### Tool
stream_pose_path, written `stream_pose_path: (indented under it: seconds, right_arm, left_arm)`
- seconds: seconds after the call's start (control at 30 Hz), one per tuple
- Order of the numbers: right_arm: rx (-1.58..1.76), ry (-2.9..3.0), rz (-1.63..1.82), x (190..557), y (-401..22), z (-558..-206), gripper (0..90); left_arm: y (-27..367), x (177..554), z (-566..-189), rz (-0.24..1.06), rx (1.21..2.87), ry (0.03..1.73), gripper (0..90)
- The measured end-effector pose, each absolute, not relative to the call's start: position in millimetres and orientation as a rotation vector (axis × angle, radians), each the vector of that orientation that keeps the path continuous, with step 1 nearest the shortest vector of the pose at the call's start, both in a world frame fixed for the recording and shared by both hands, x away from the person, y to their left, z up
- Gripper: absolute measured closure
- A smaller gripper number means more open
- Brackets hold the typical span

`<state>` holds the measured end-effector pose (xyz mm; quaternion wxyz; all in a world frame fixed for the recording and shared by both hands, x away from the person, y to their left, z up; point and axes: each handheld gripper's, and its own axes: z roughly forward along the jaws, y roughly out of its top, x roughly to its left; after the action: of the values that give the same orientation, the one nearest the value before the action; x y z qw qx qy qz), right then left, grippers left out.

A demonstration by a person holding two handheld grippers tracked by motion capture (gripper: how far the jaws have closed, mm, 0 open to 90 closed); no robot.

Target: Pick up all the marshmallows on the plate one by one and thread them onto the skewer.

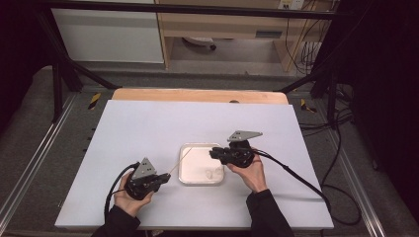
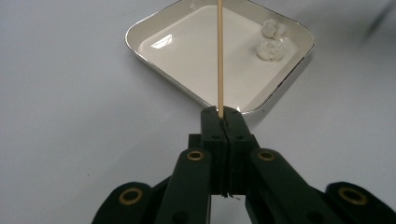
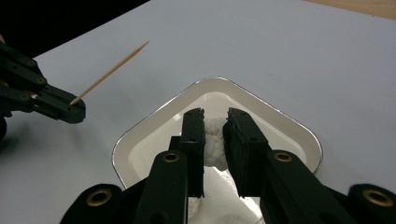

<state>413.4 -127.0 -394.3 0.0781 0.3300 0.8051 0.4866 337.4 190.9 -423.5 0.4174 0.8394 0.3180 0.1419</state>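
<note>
A white square tray (image 1: 195,165) sits mid-table. My left gripper (image 1: 167,177), just left of the tray, is shut on a thin wooden skewer (image 1: 178,163) that points up over the tray's left edge. In the left gripper view the jaws (image 2: 223,114) meet on the skewer (image 2: 220,56), and two white lumps (image 2: 271,46) lie in the tray's (image 2: 187,51) far corner. My right gripper (image 1: 212,154) hovers at the tray's right side. Its jaws (image 3: 212,116) clamp a white fluffy lump (image 3: 214,140) above the tray (image 3: 275,126). The left gripper (image 3: 77,109) and the skewer (image 3: 109,72) appear at the left.
The tray rests on a white board (image 1: 148,128) over a wooden tabletop (image 1: 197,95). Black cables (image 1: 296,175) trail from both grippers toward the table's front and right. Black frame bars (image 1: 64,64) stand behind the table.
</note>
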Motion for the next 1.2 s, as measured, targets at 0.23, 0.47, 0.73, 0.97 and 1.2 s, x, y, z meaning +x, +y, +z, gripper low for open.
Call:
stream_pose_path:
  seconds: [0.23, 0.47, 0.73, 0.97, 1.2]
  right_arm:
    - [0.986, 2.385, 1.551, 405, -134, -383, 77.0]
    - [0.983, 2.349, 1.627, 403, -138, -375, 77.1]
    - [1.002, 2.304, 1.693, 403, -142, -367, 77.4]
    - [1.032, 2.25, 1.776, 406, -142, -362, 77.3]
    - [1.048, 2.221, 1.85, 409, -135, -360, 76.9]
  left_arm:
    - [186, 336, -424, 0.353, 2.095, 0.793, 88.7]
    - [182, 335, -425, 0.354, 2.087, 0.785, 88.8]
    - [177, 333, -425, 0.363, 2.082, 0.768, 88.7]
    - [174, 332, -425, 0.366, 2.075, 0.757, 88.7]
    - [172, 330, -424, 0.379, 2.063, 0.748, 88.7]
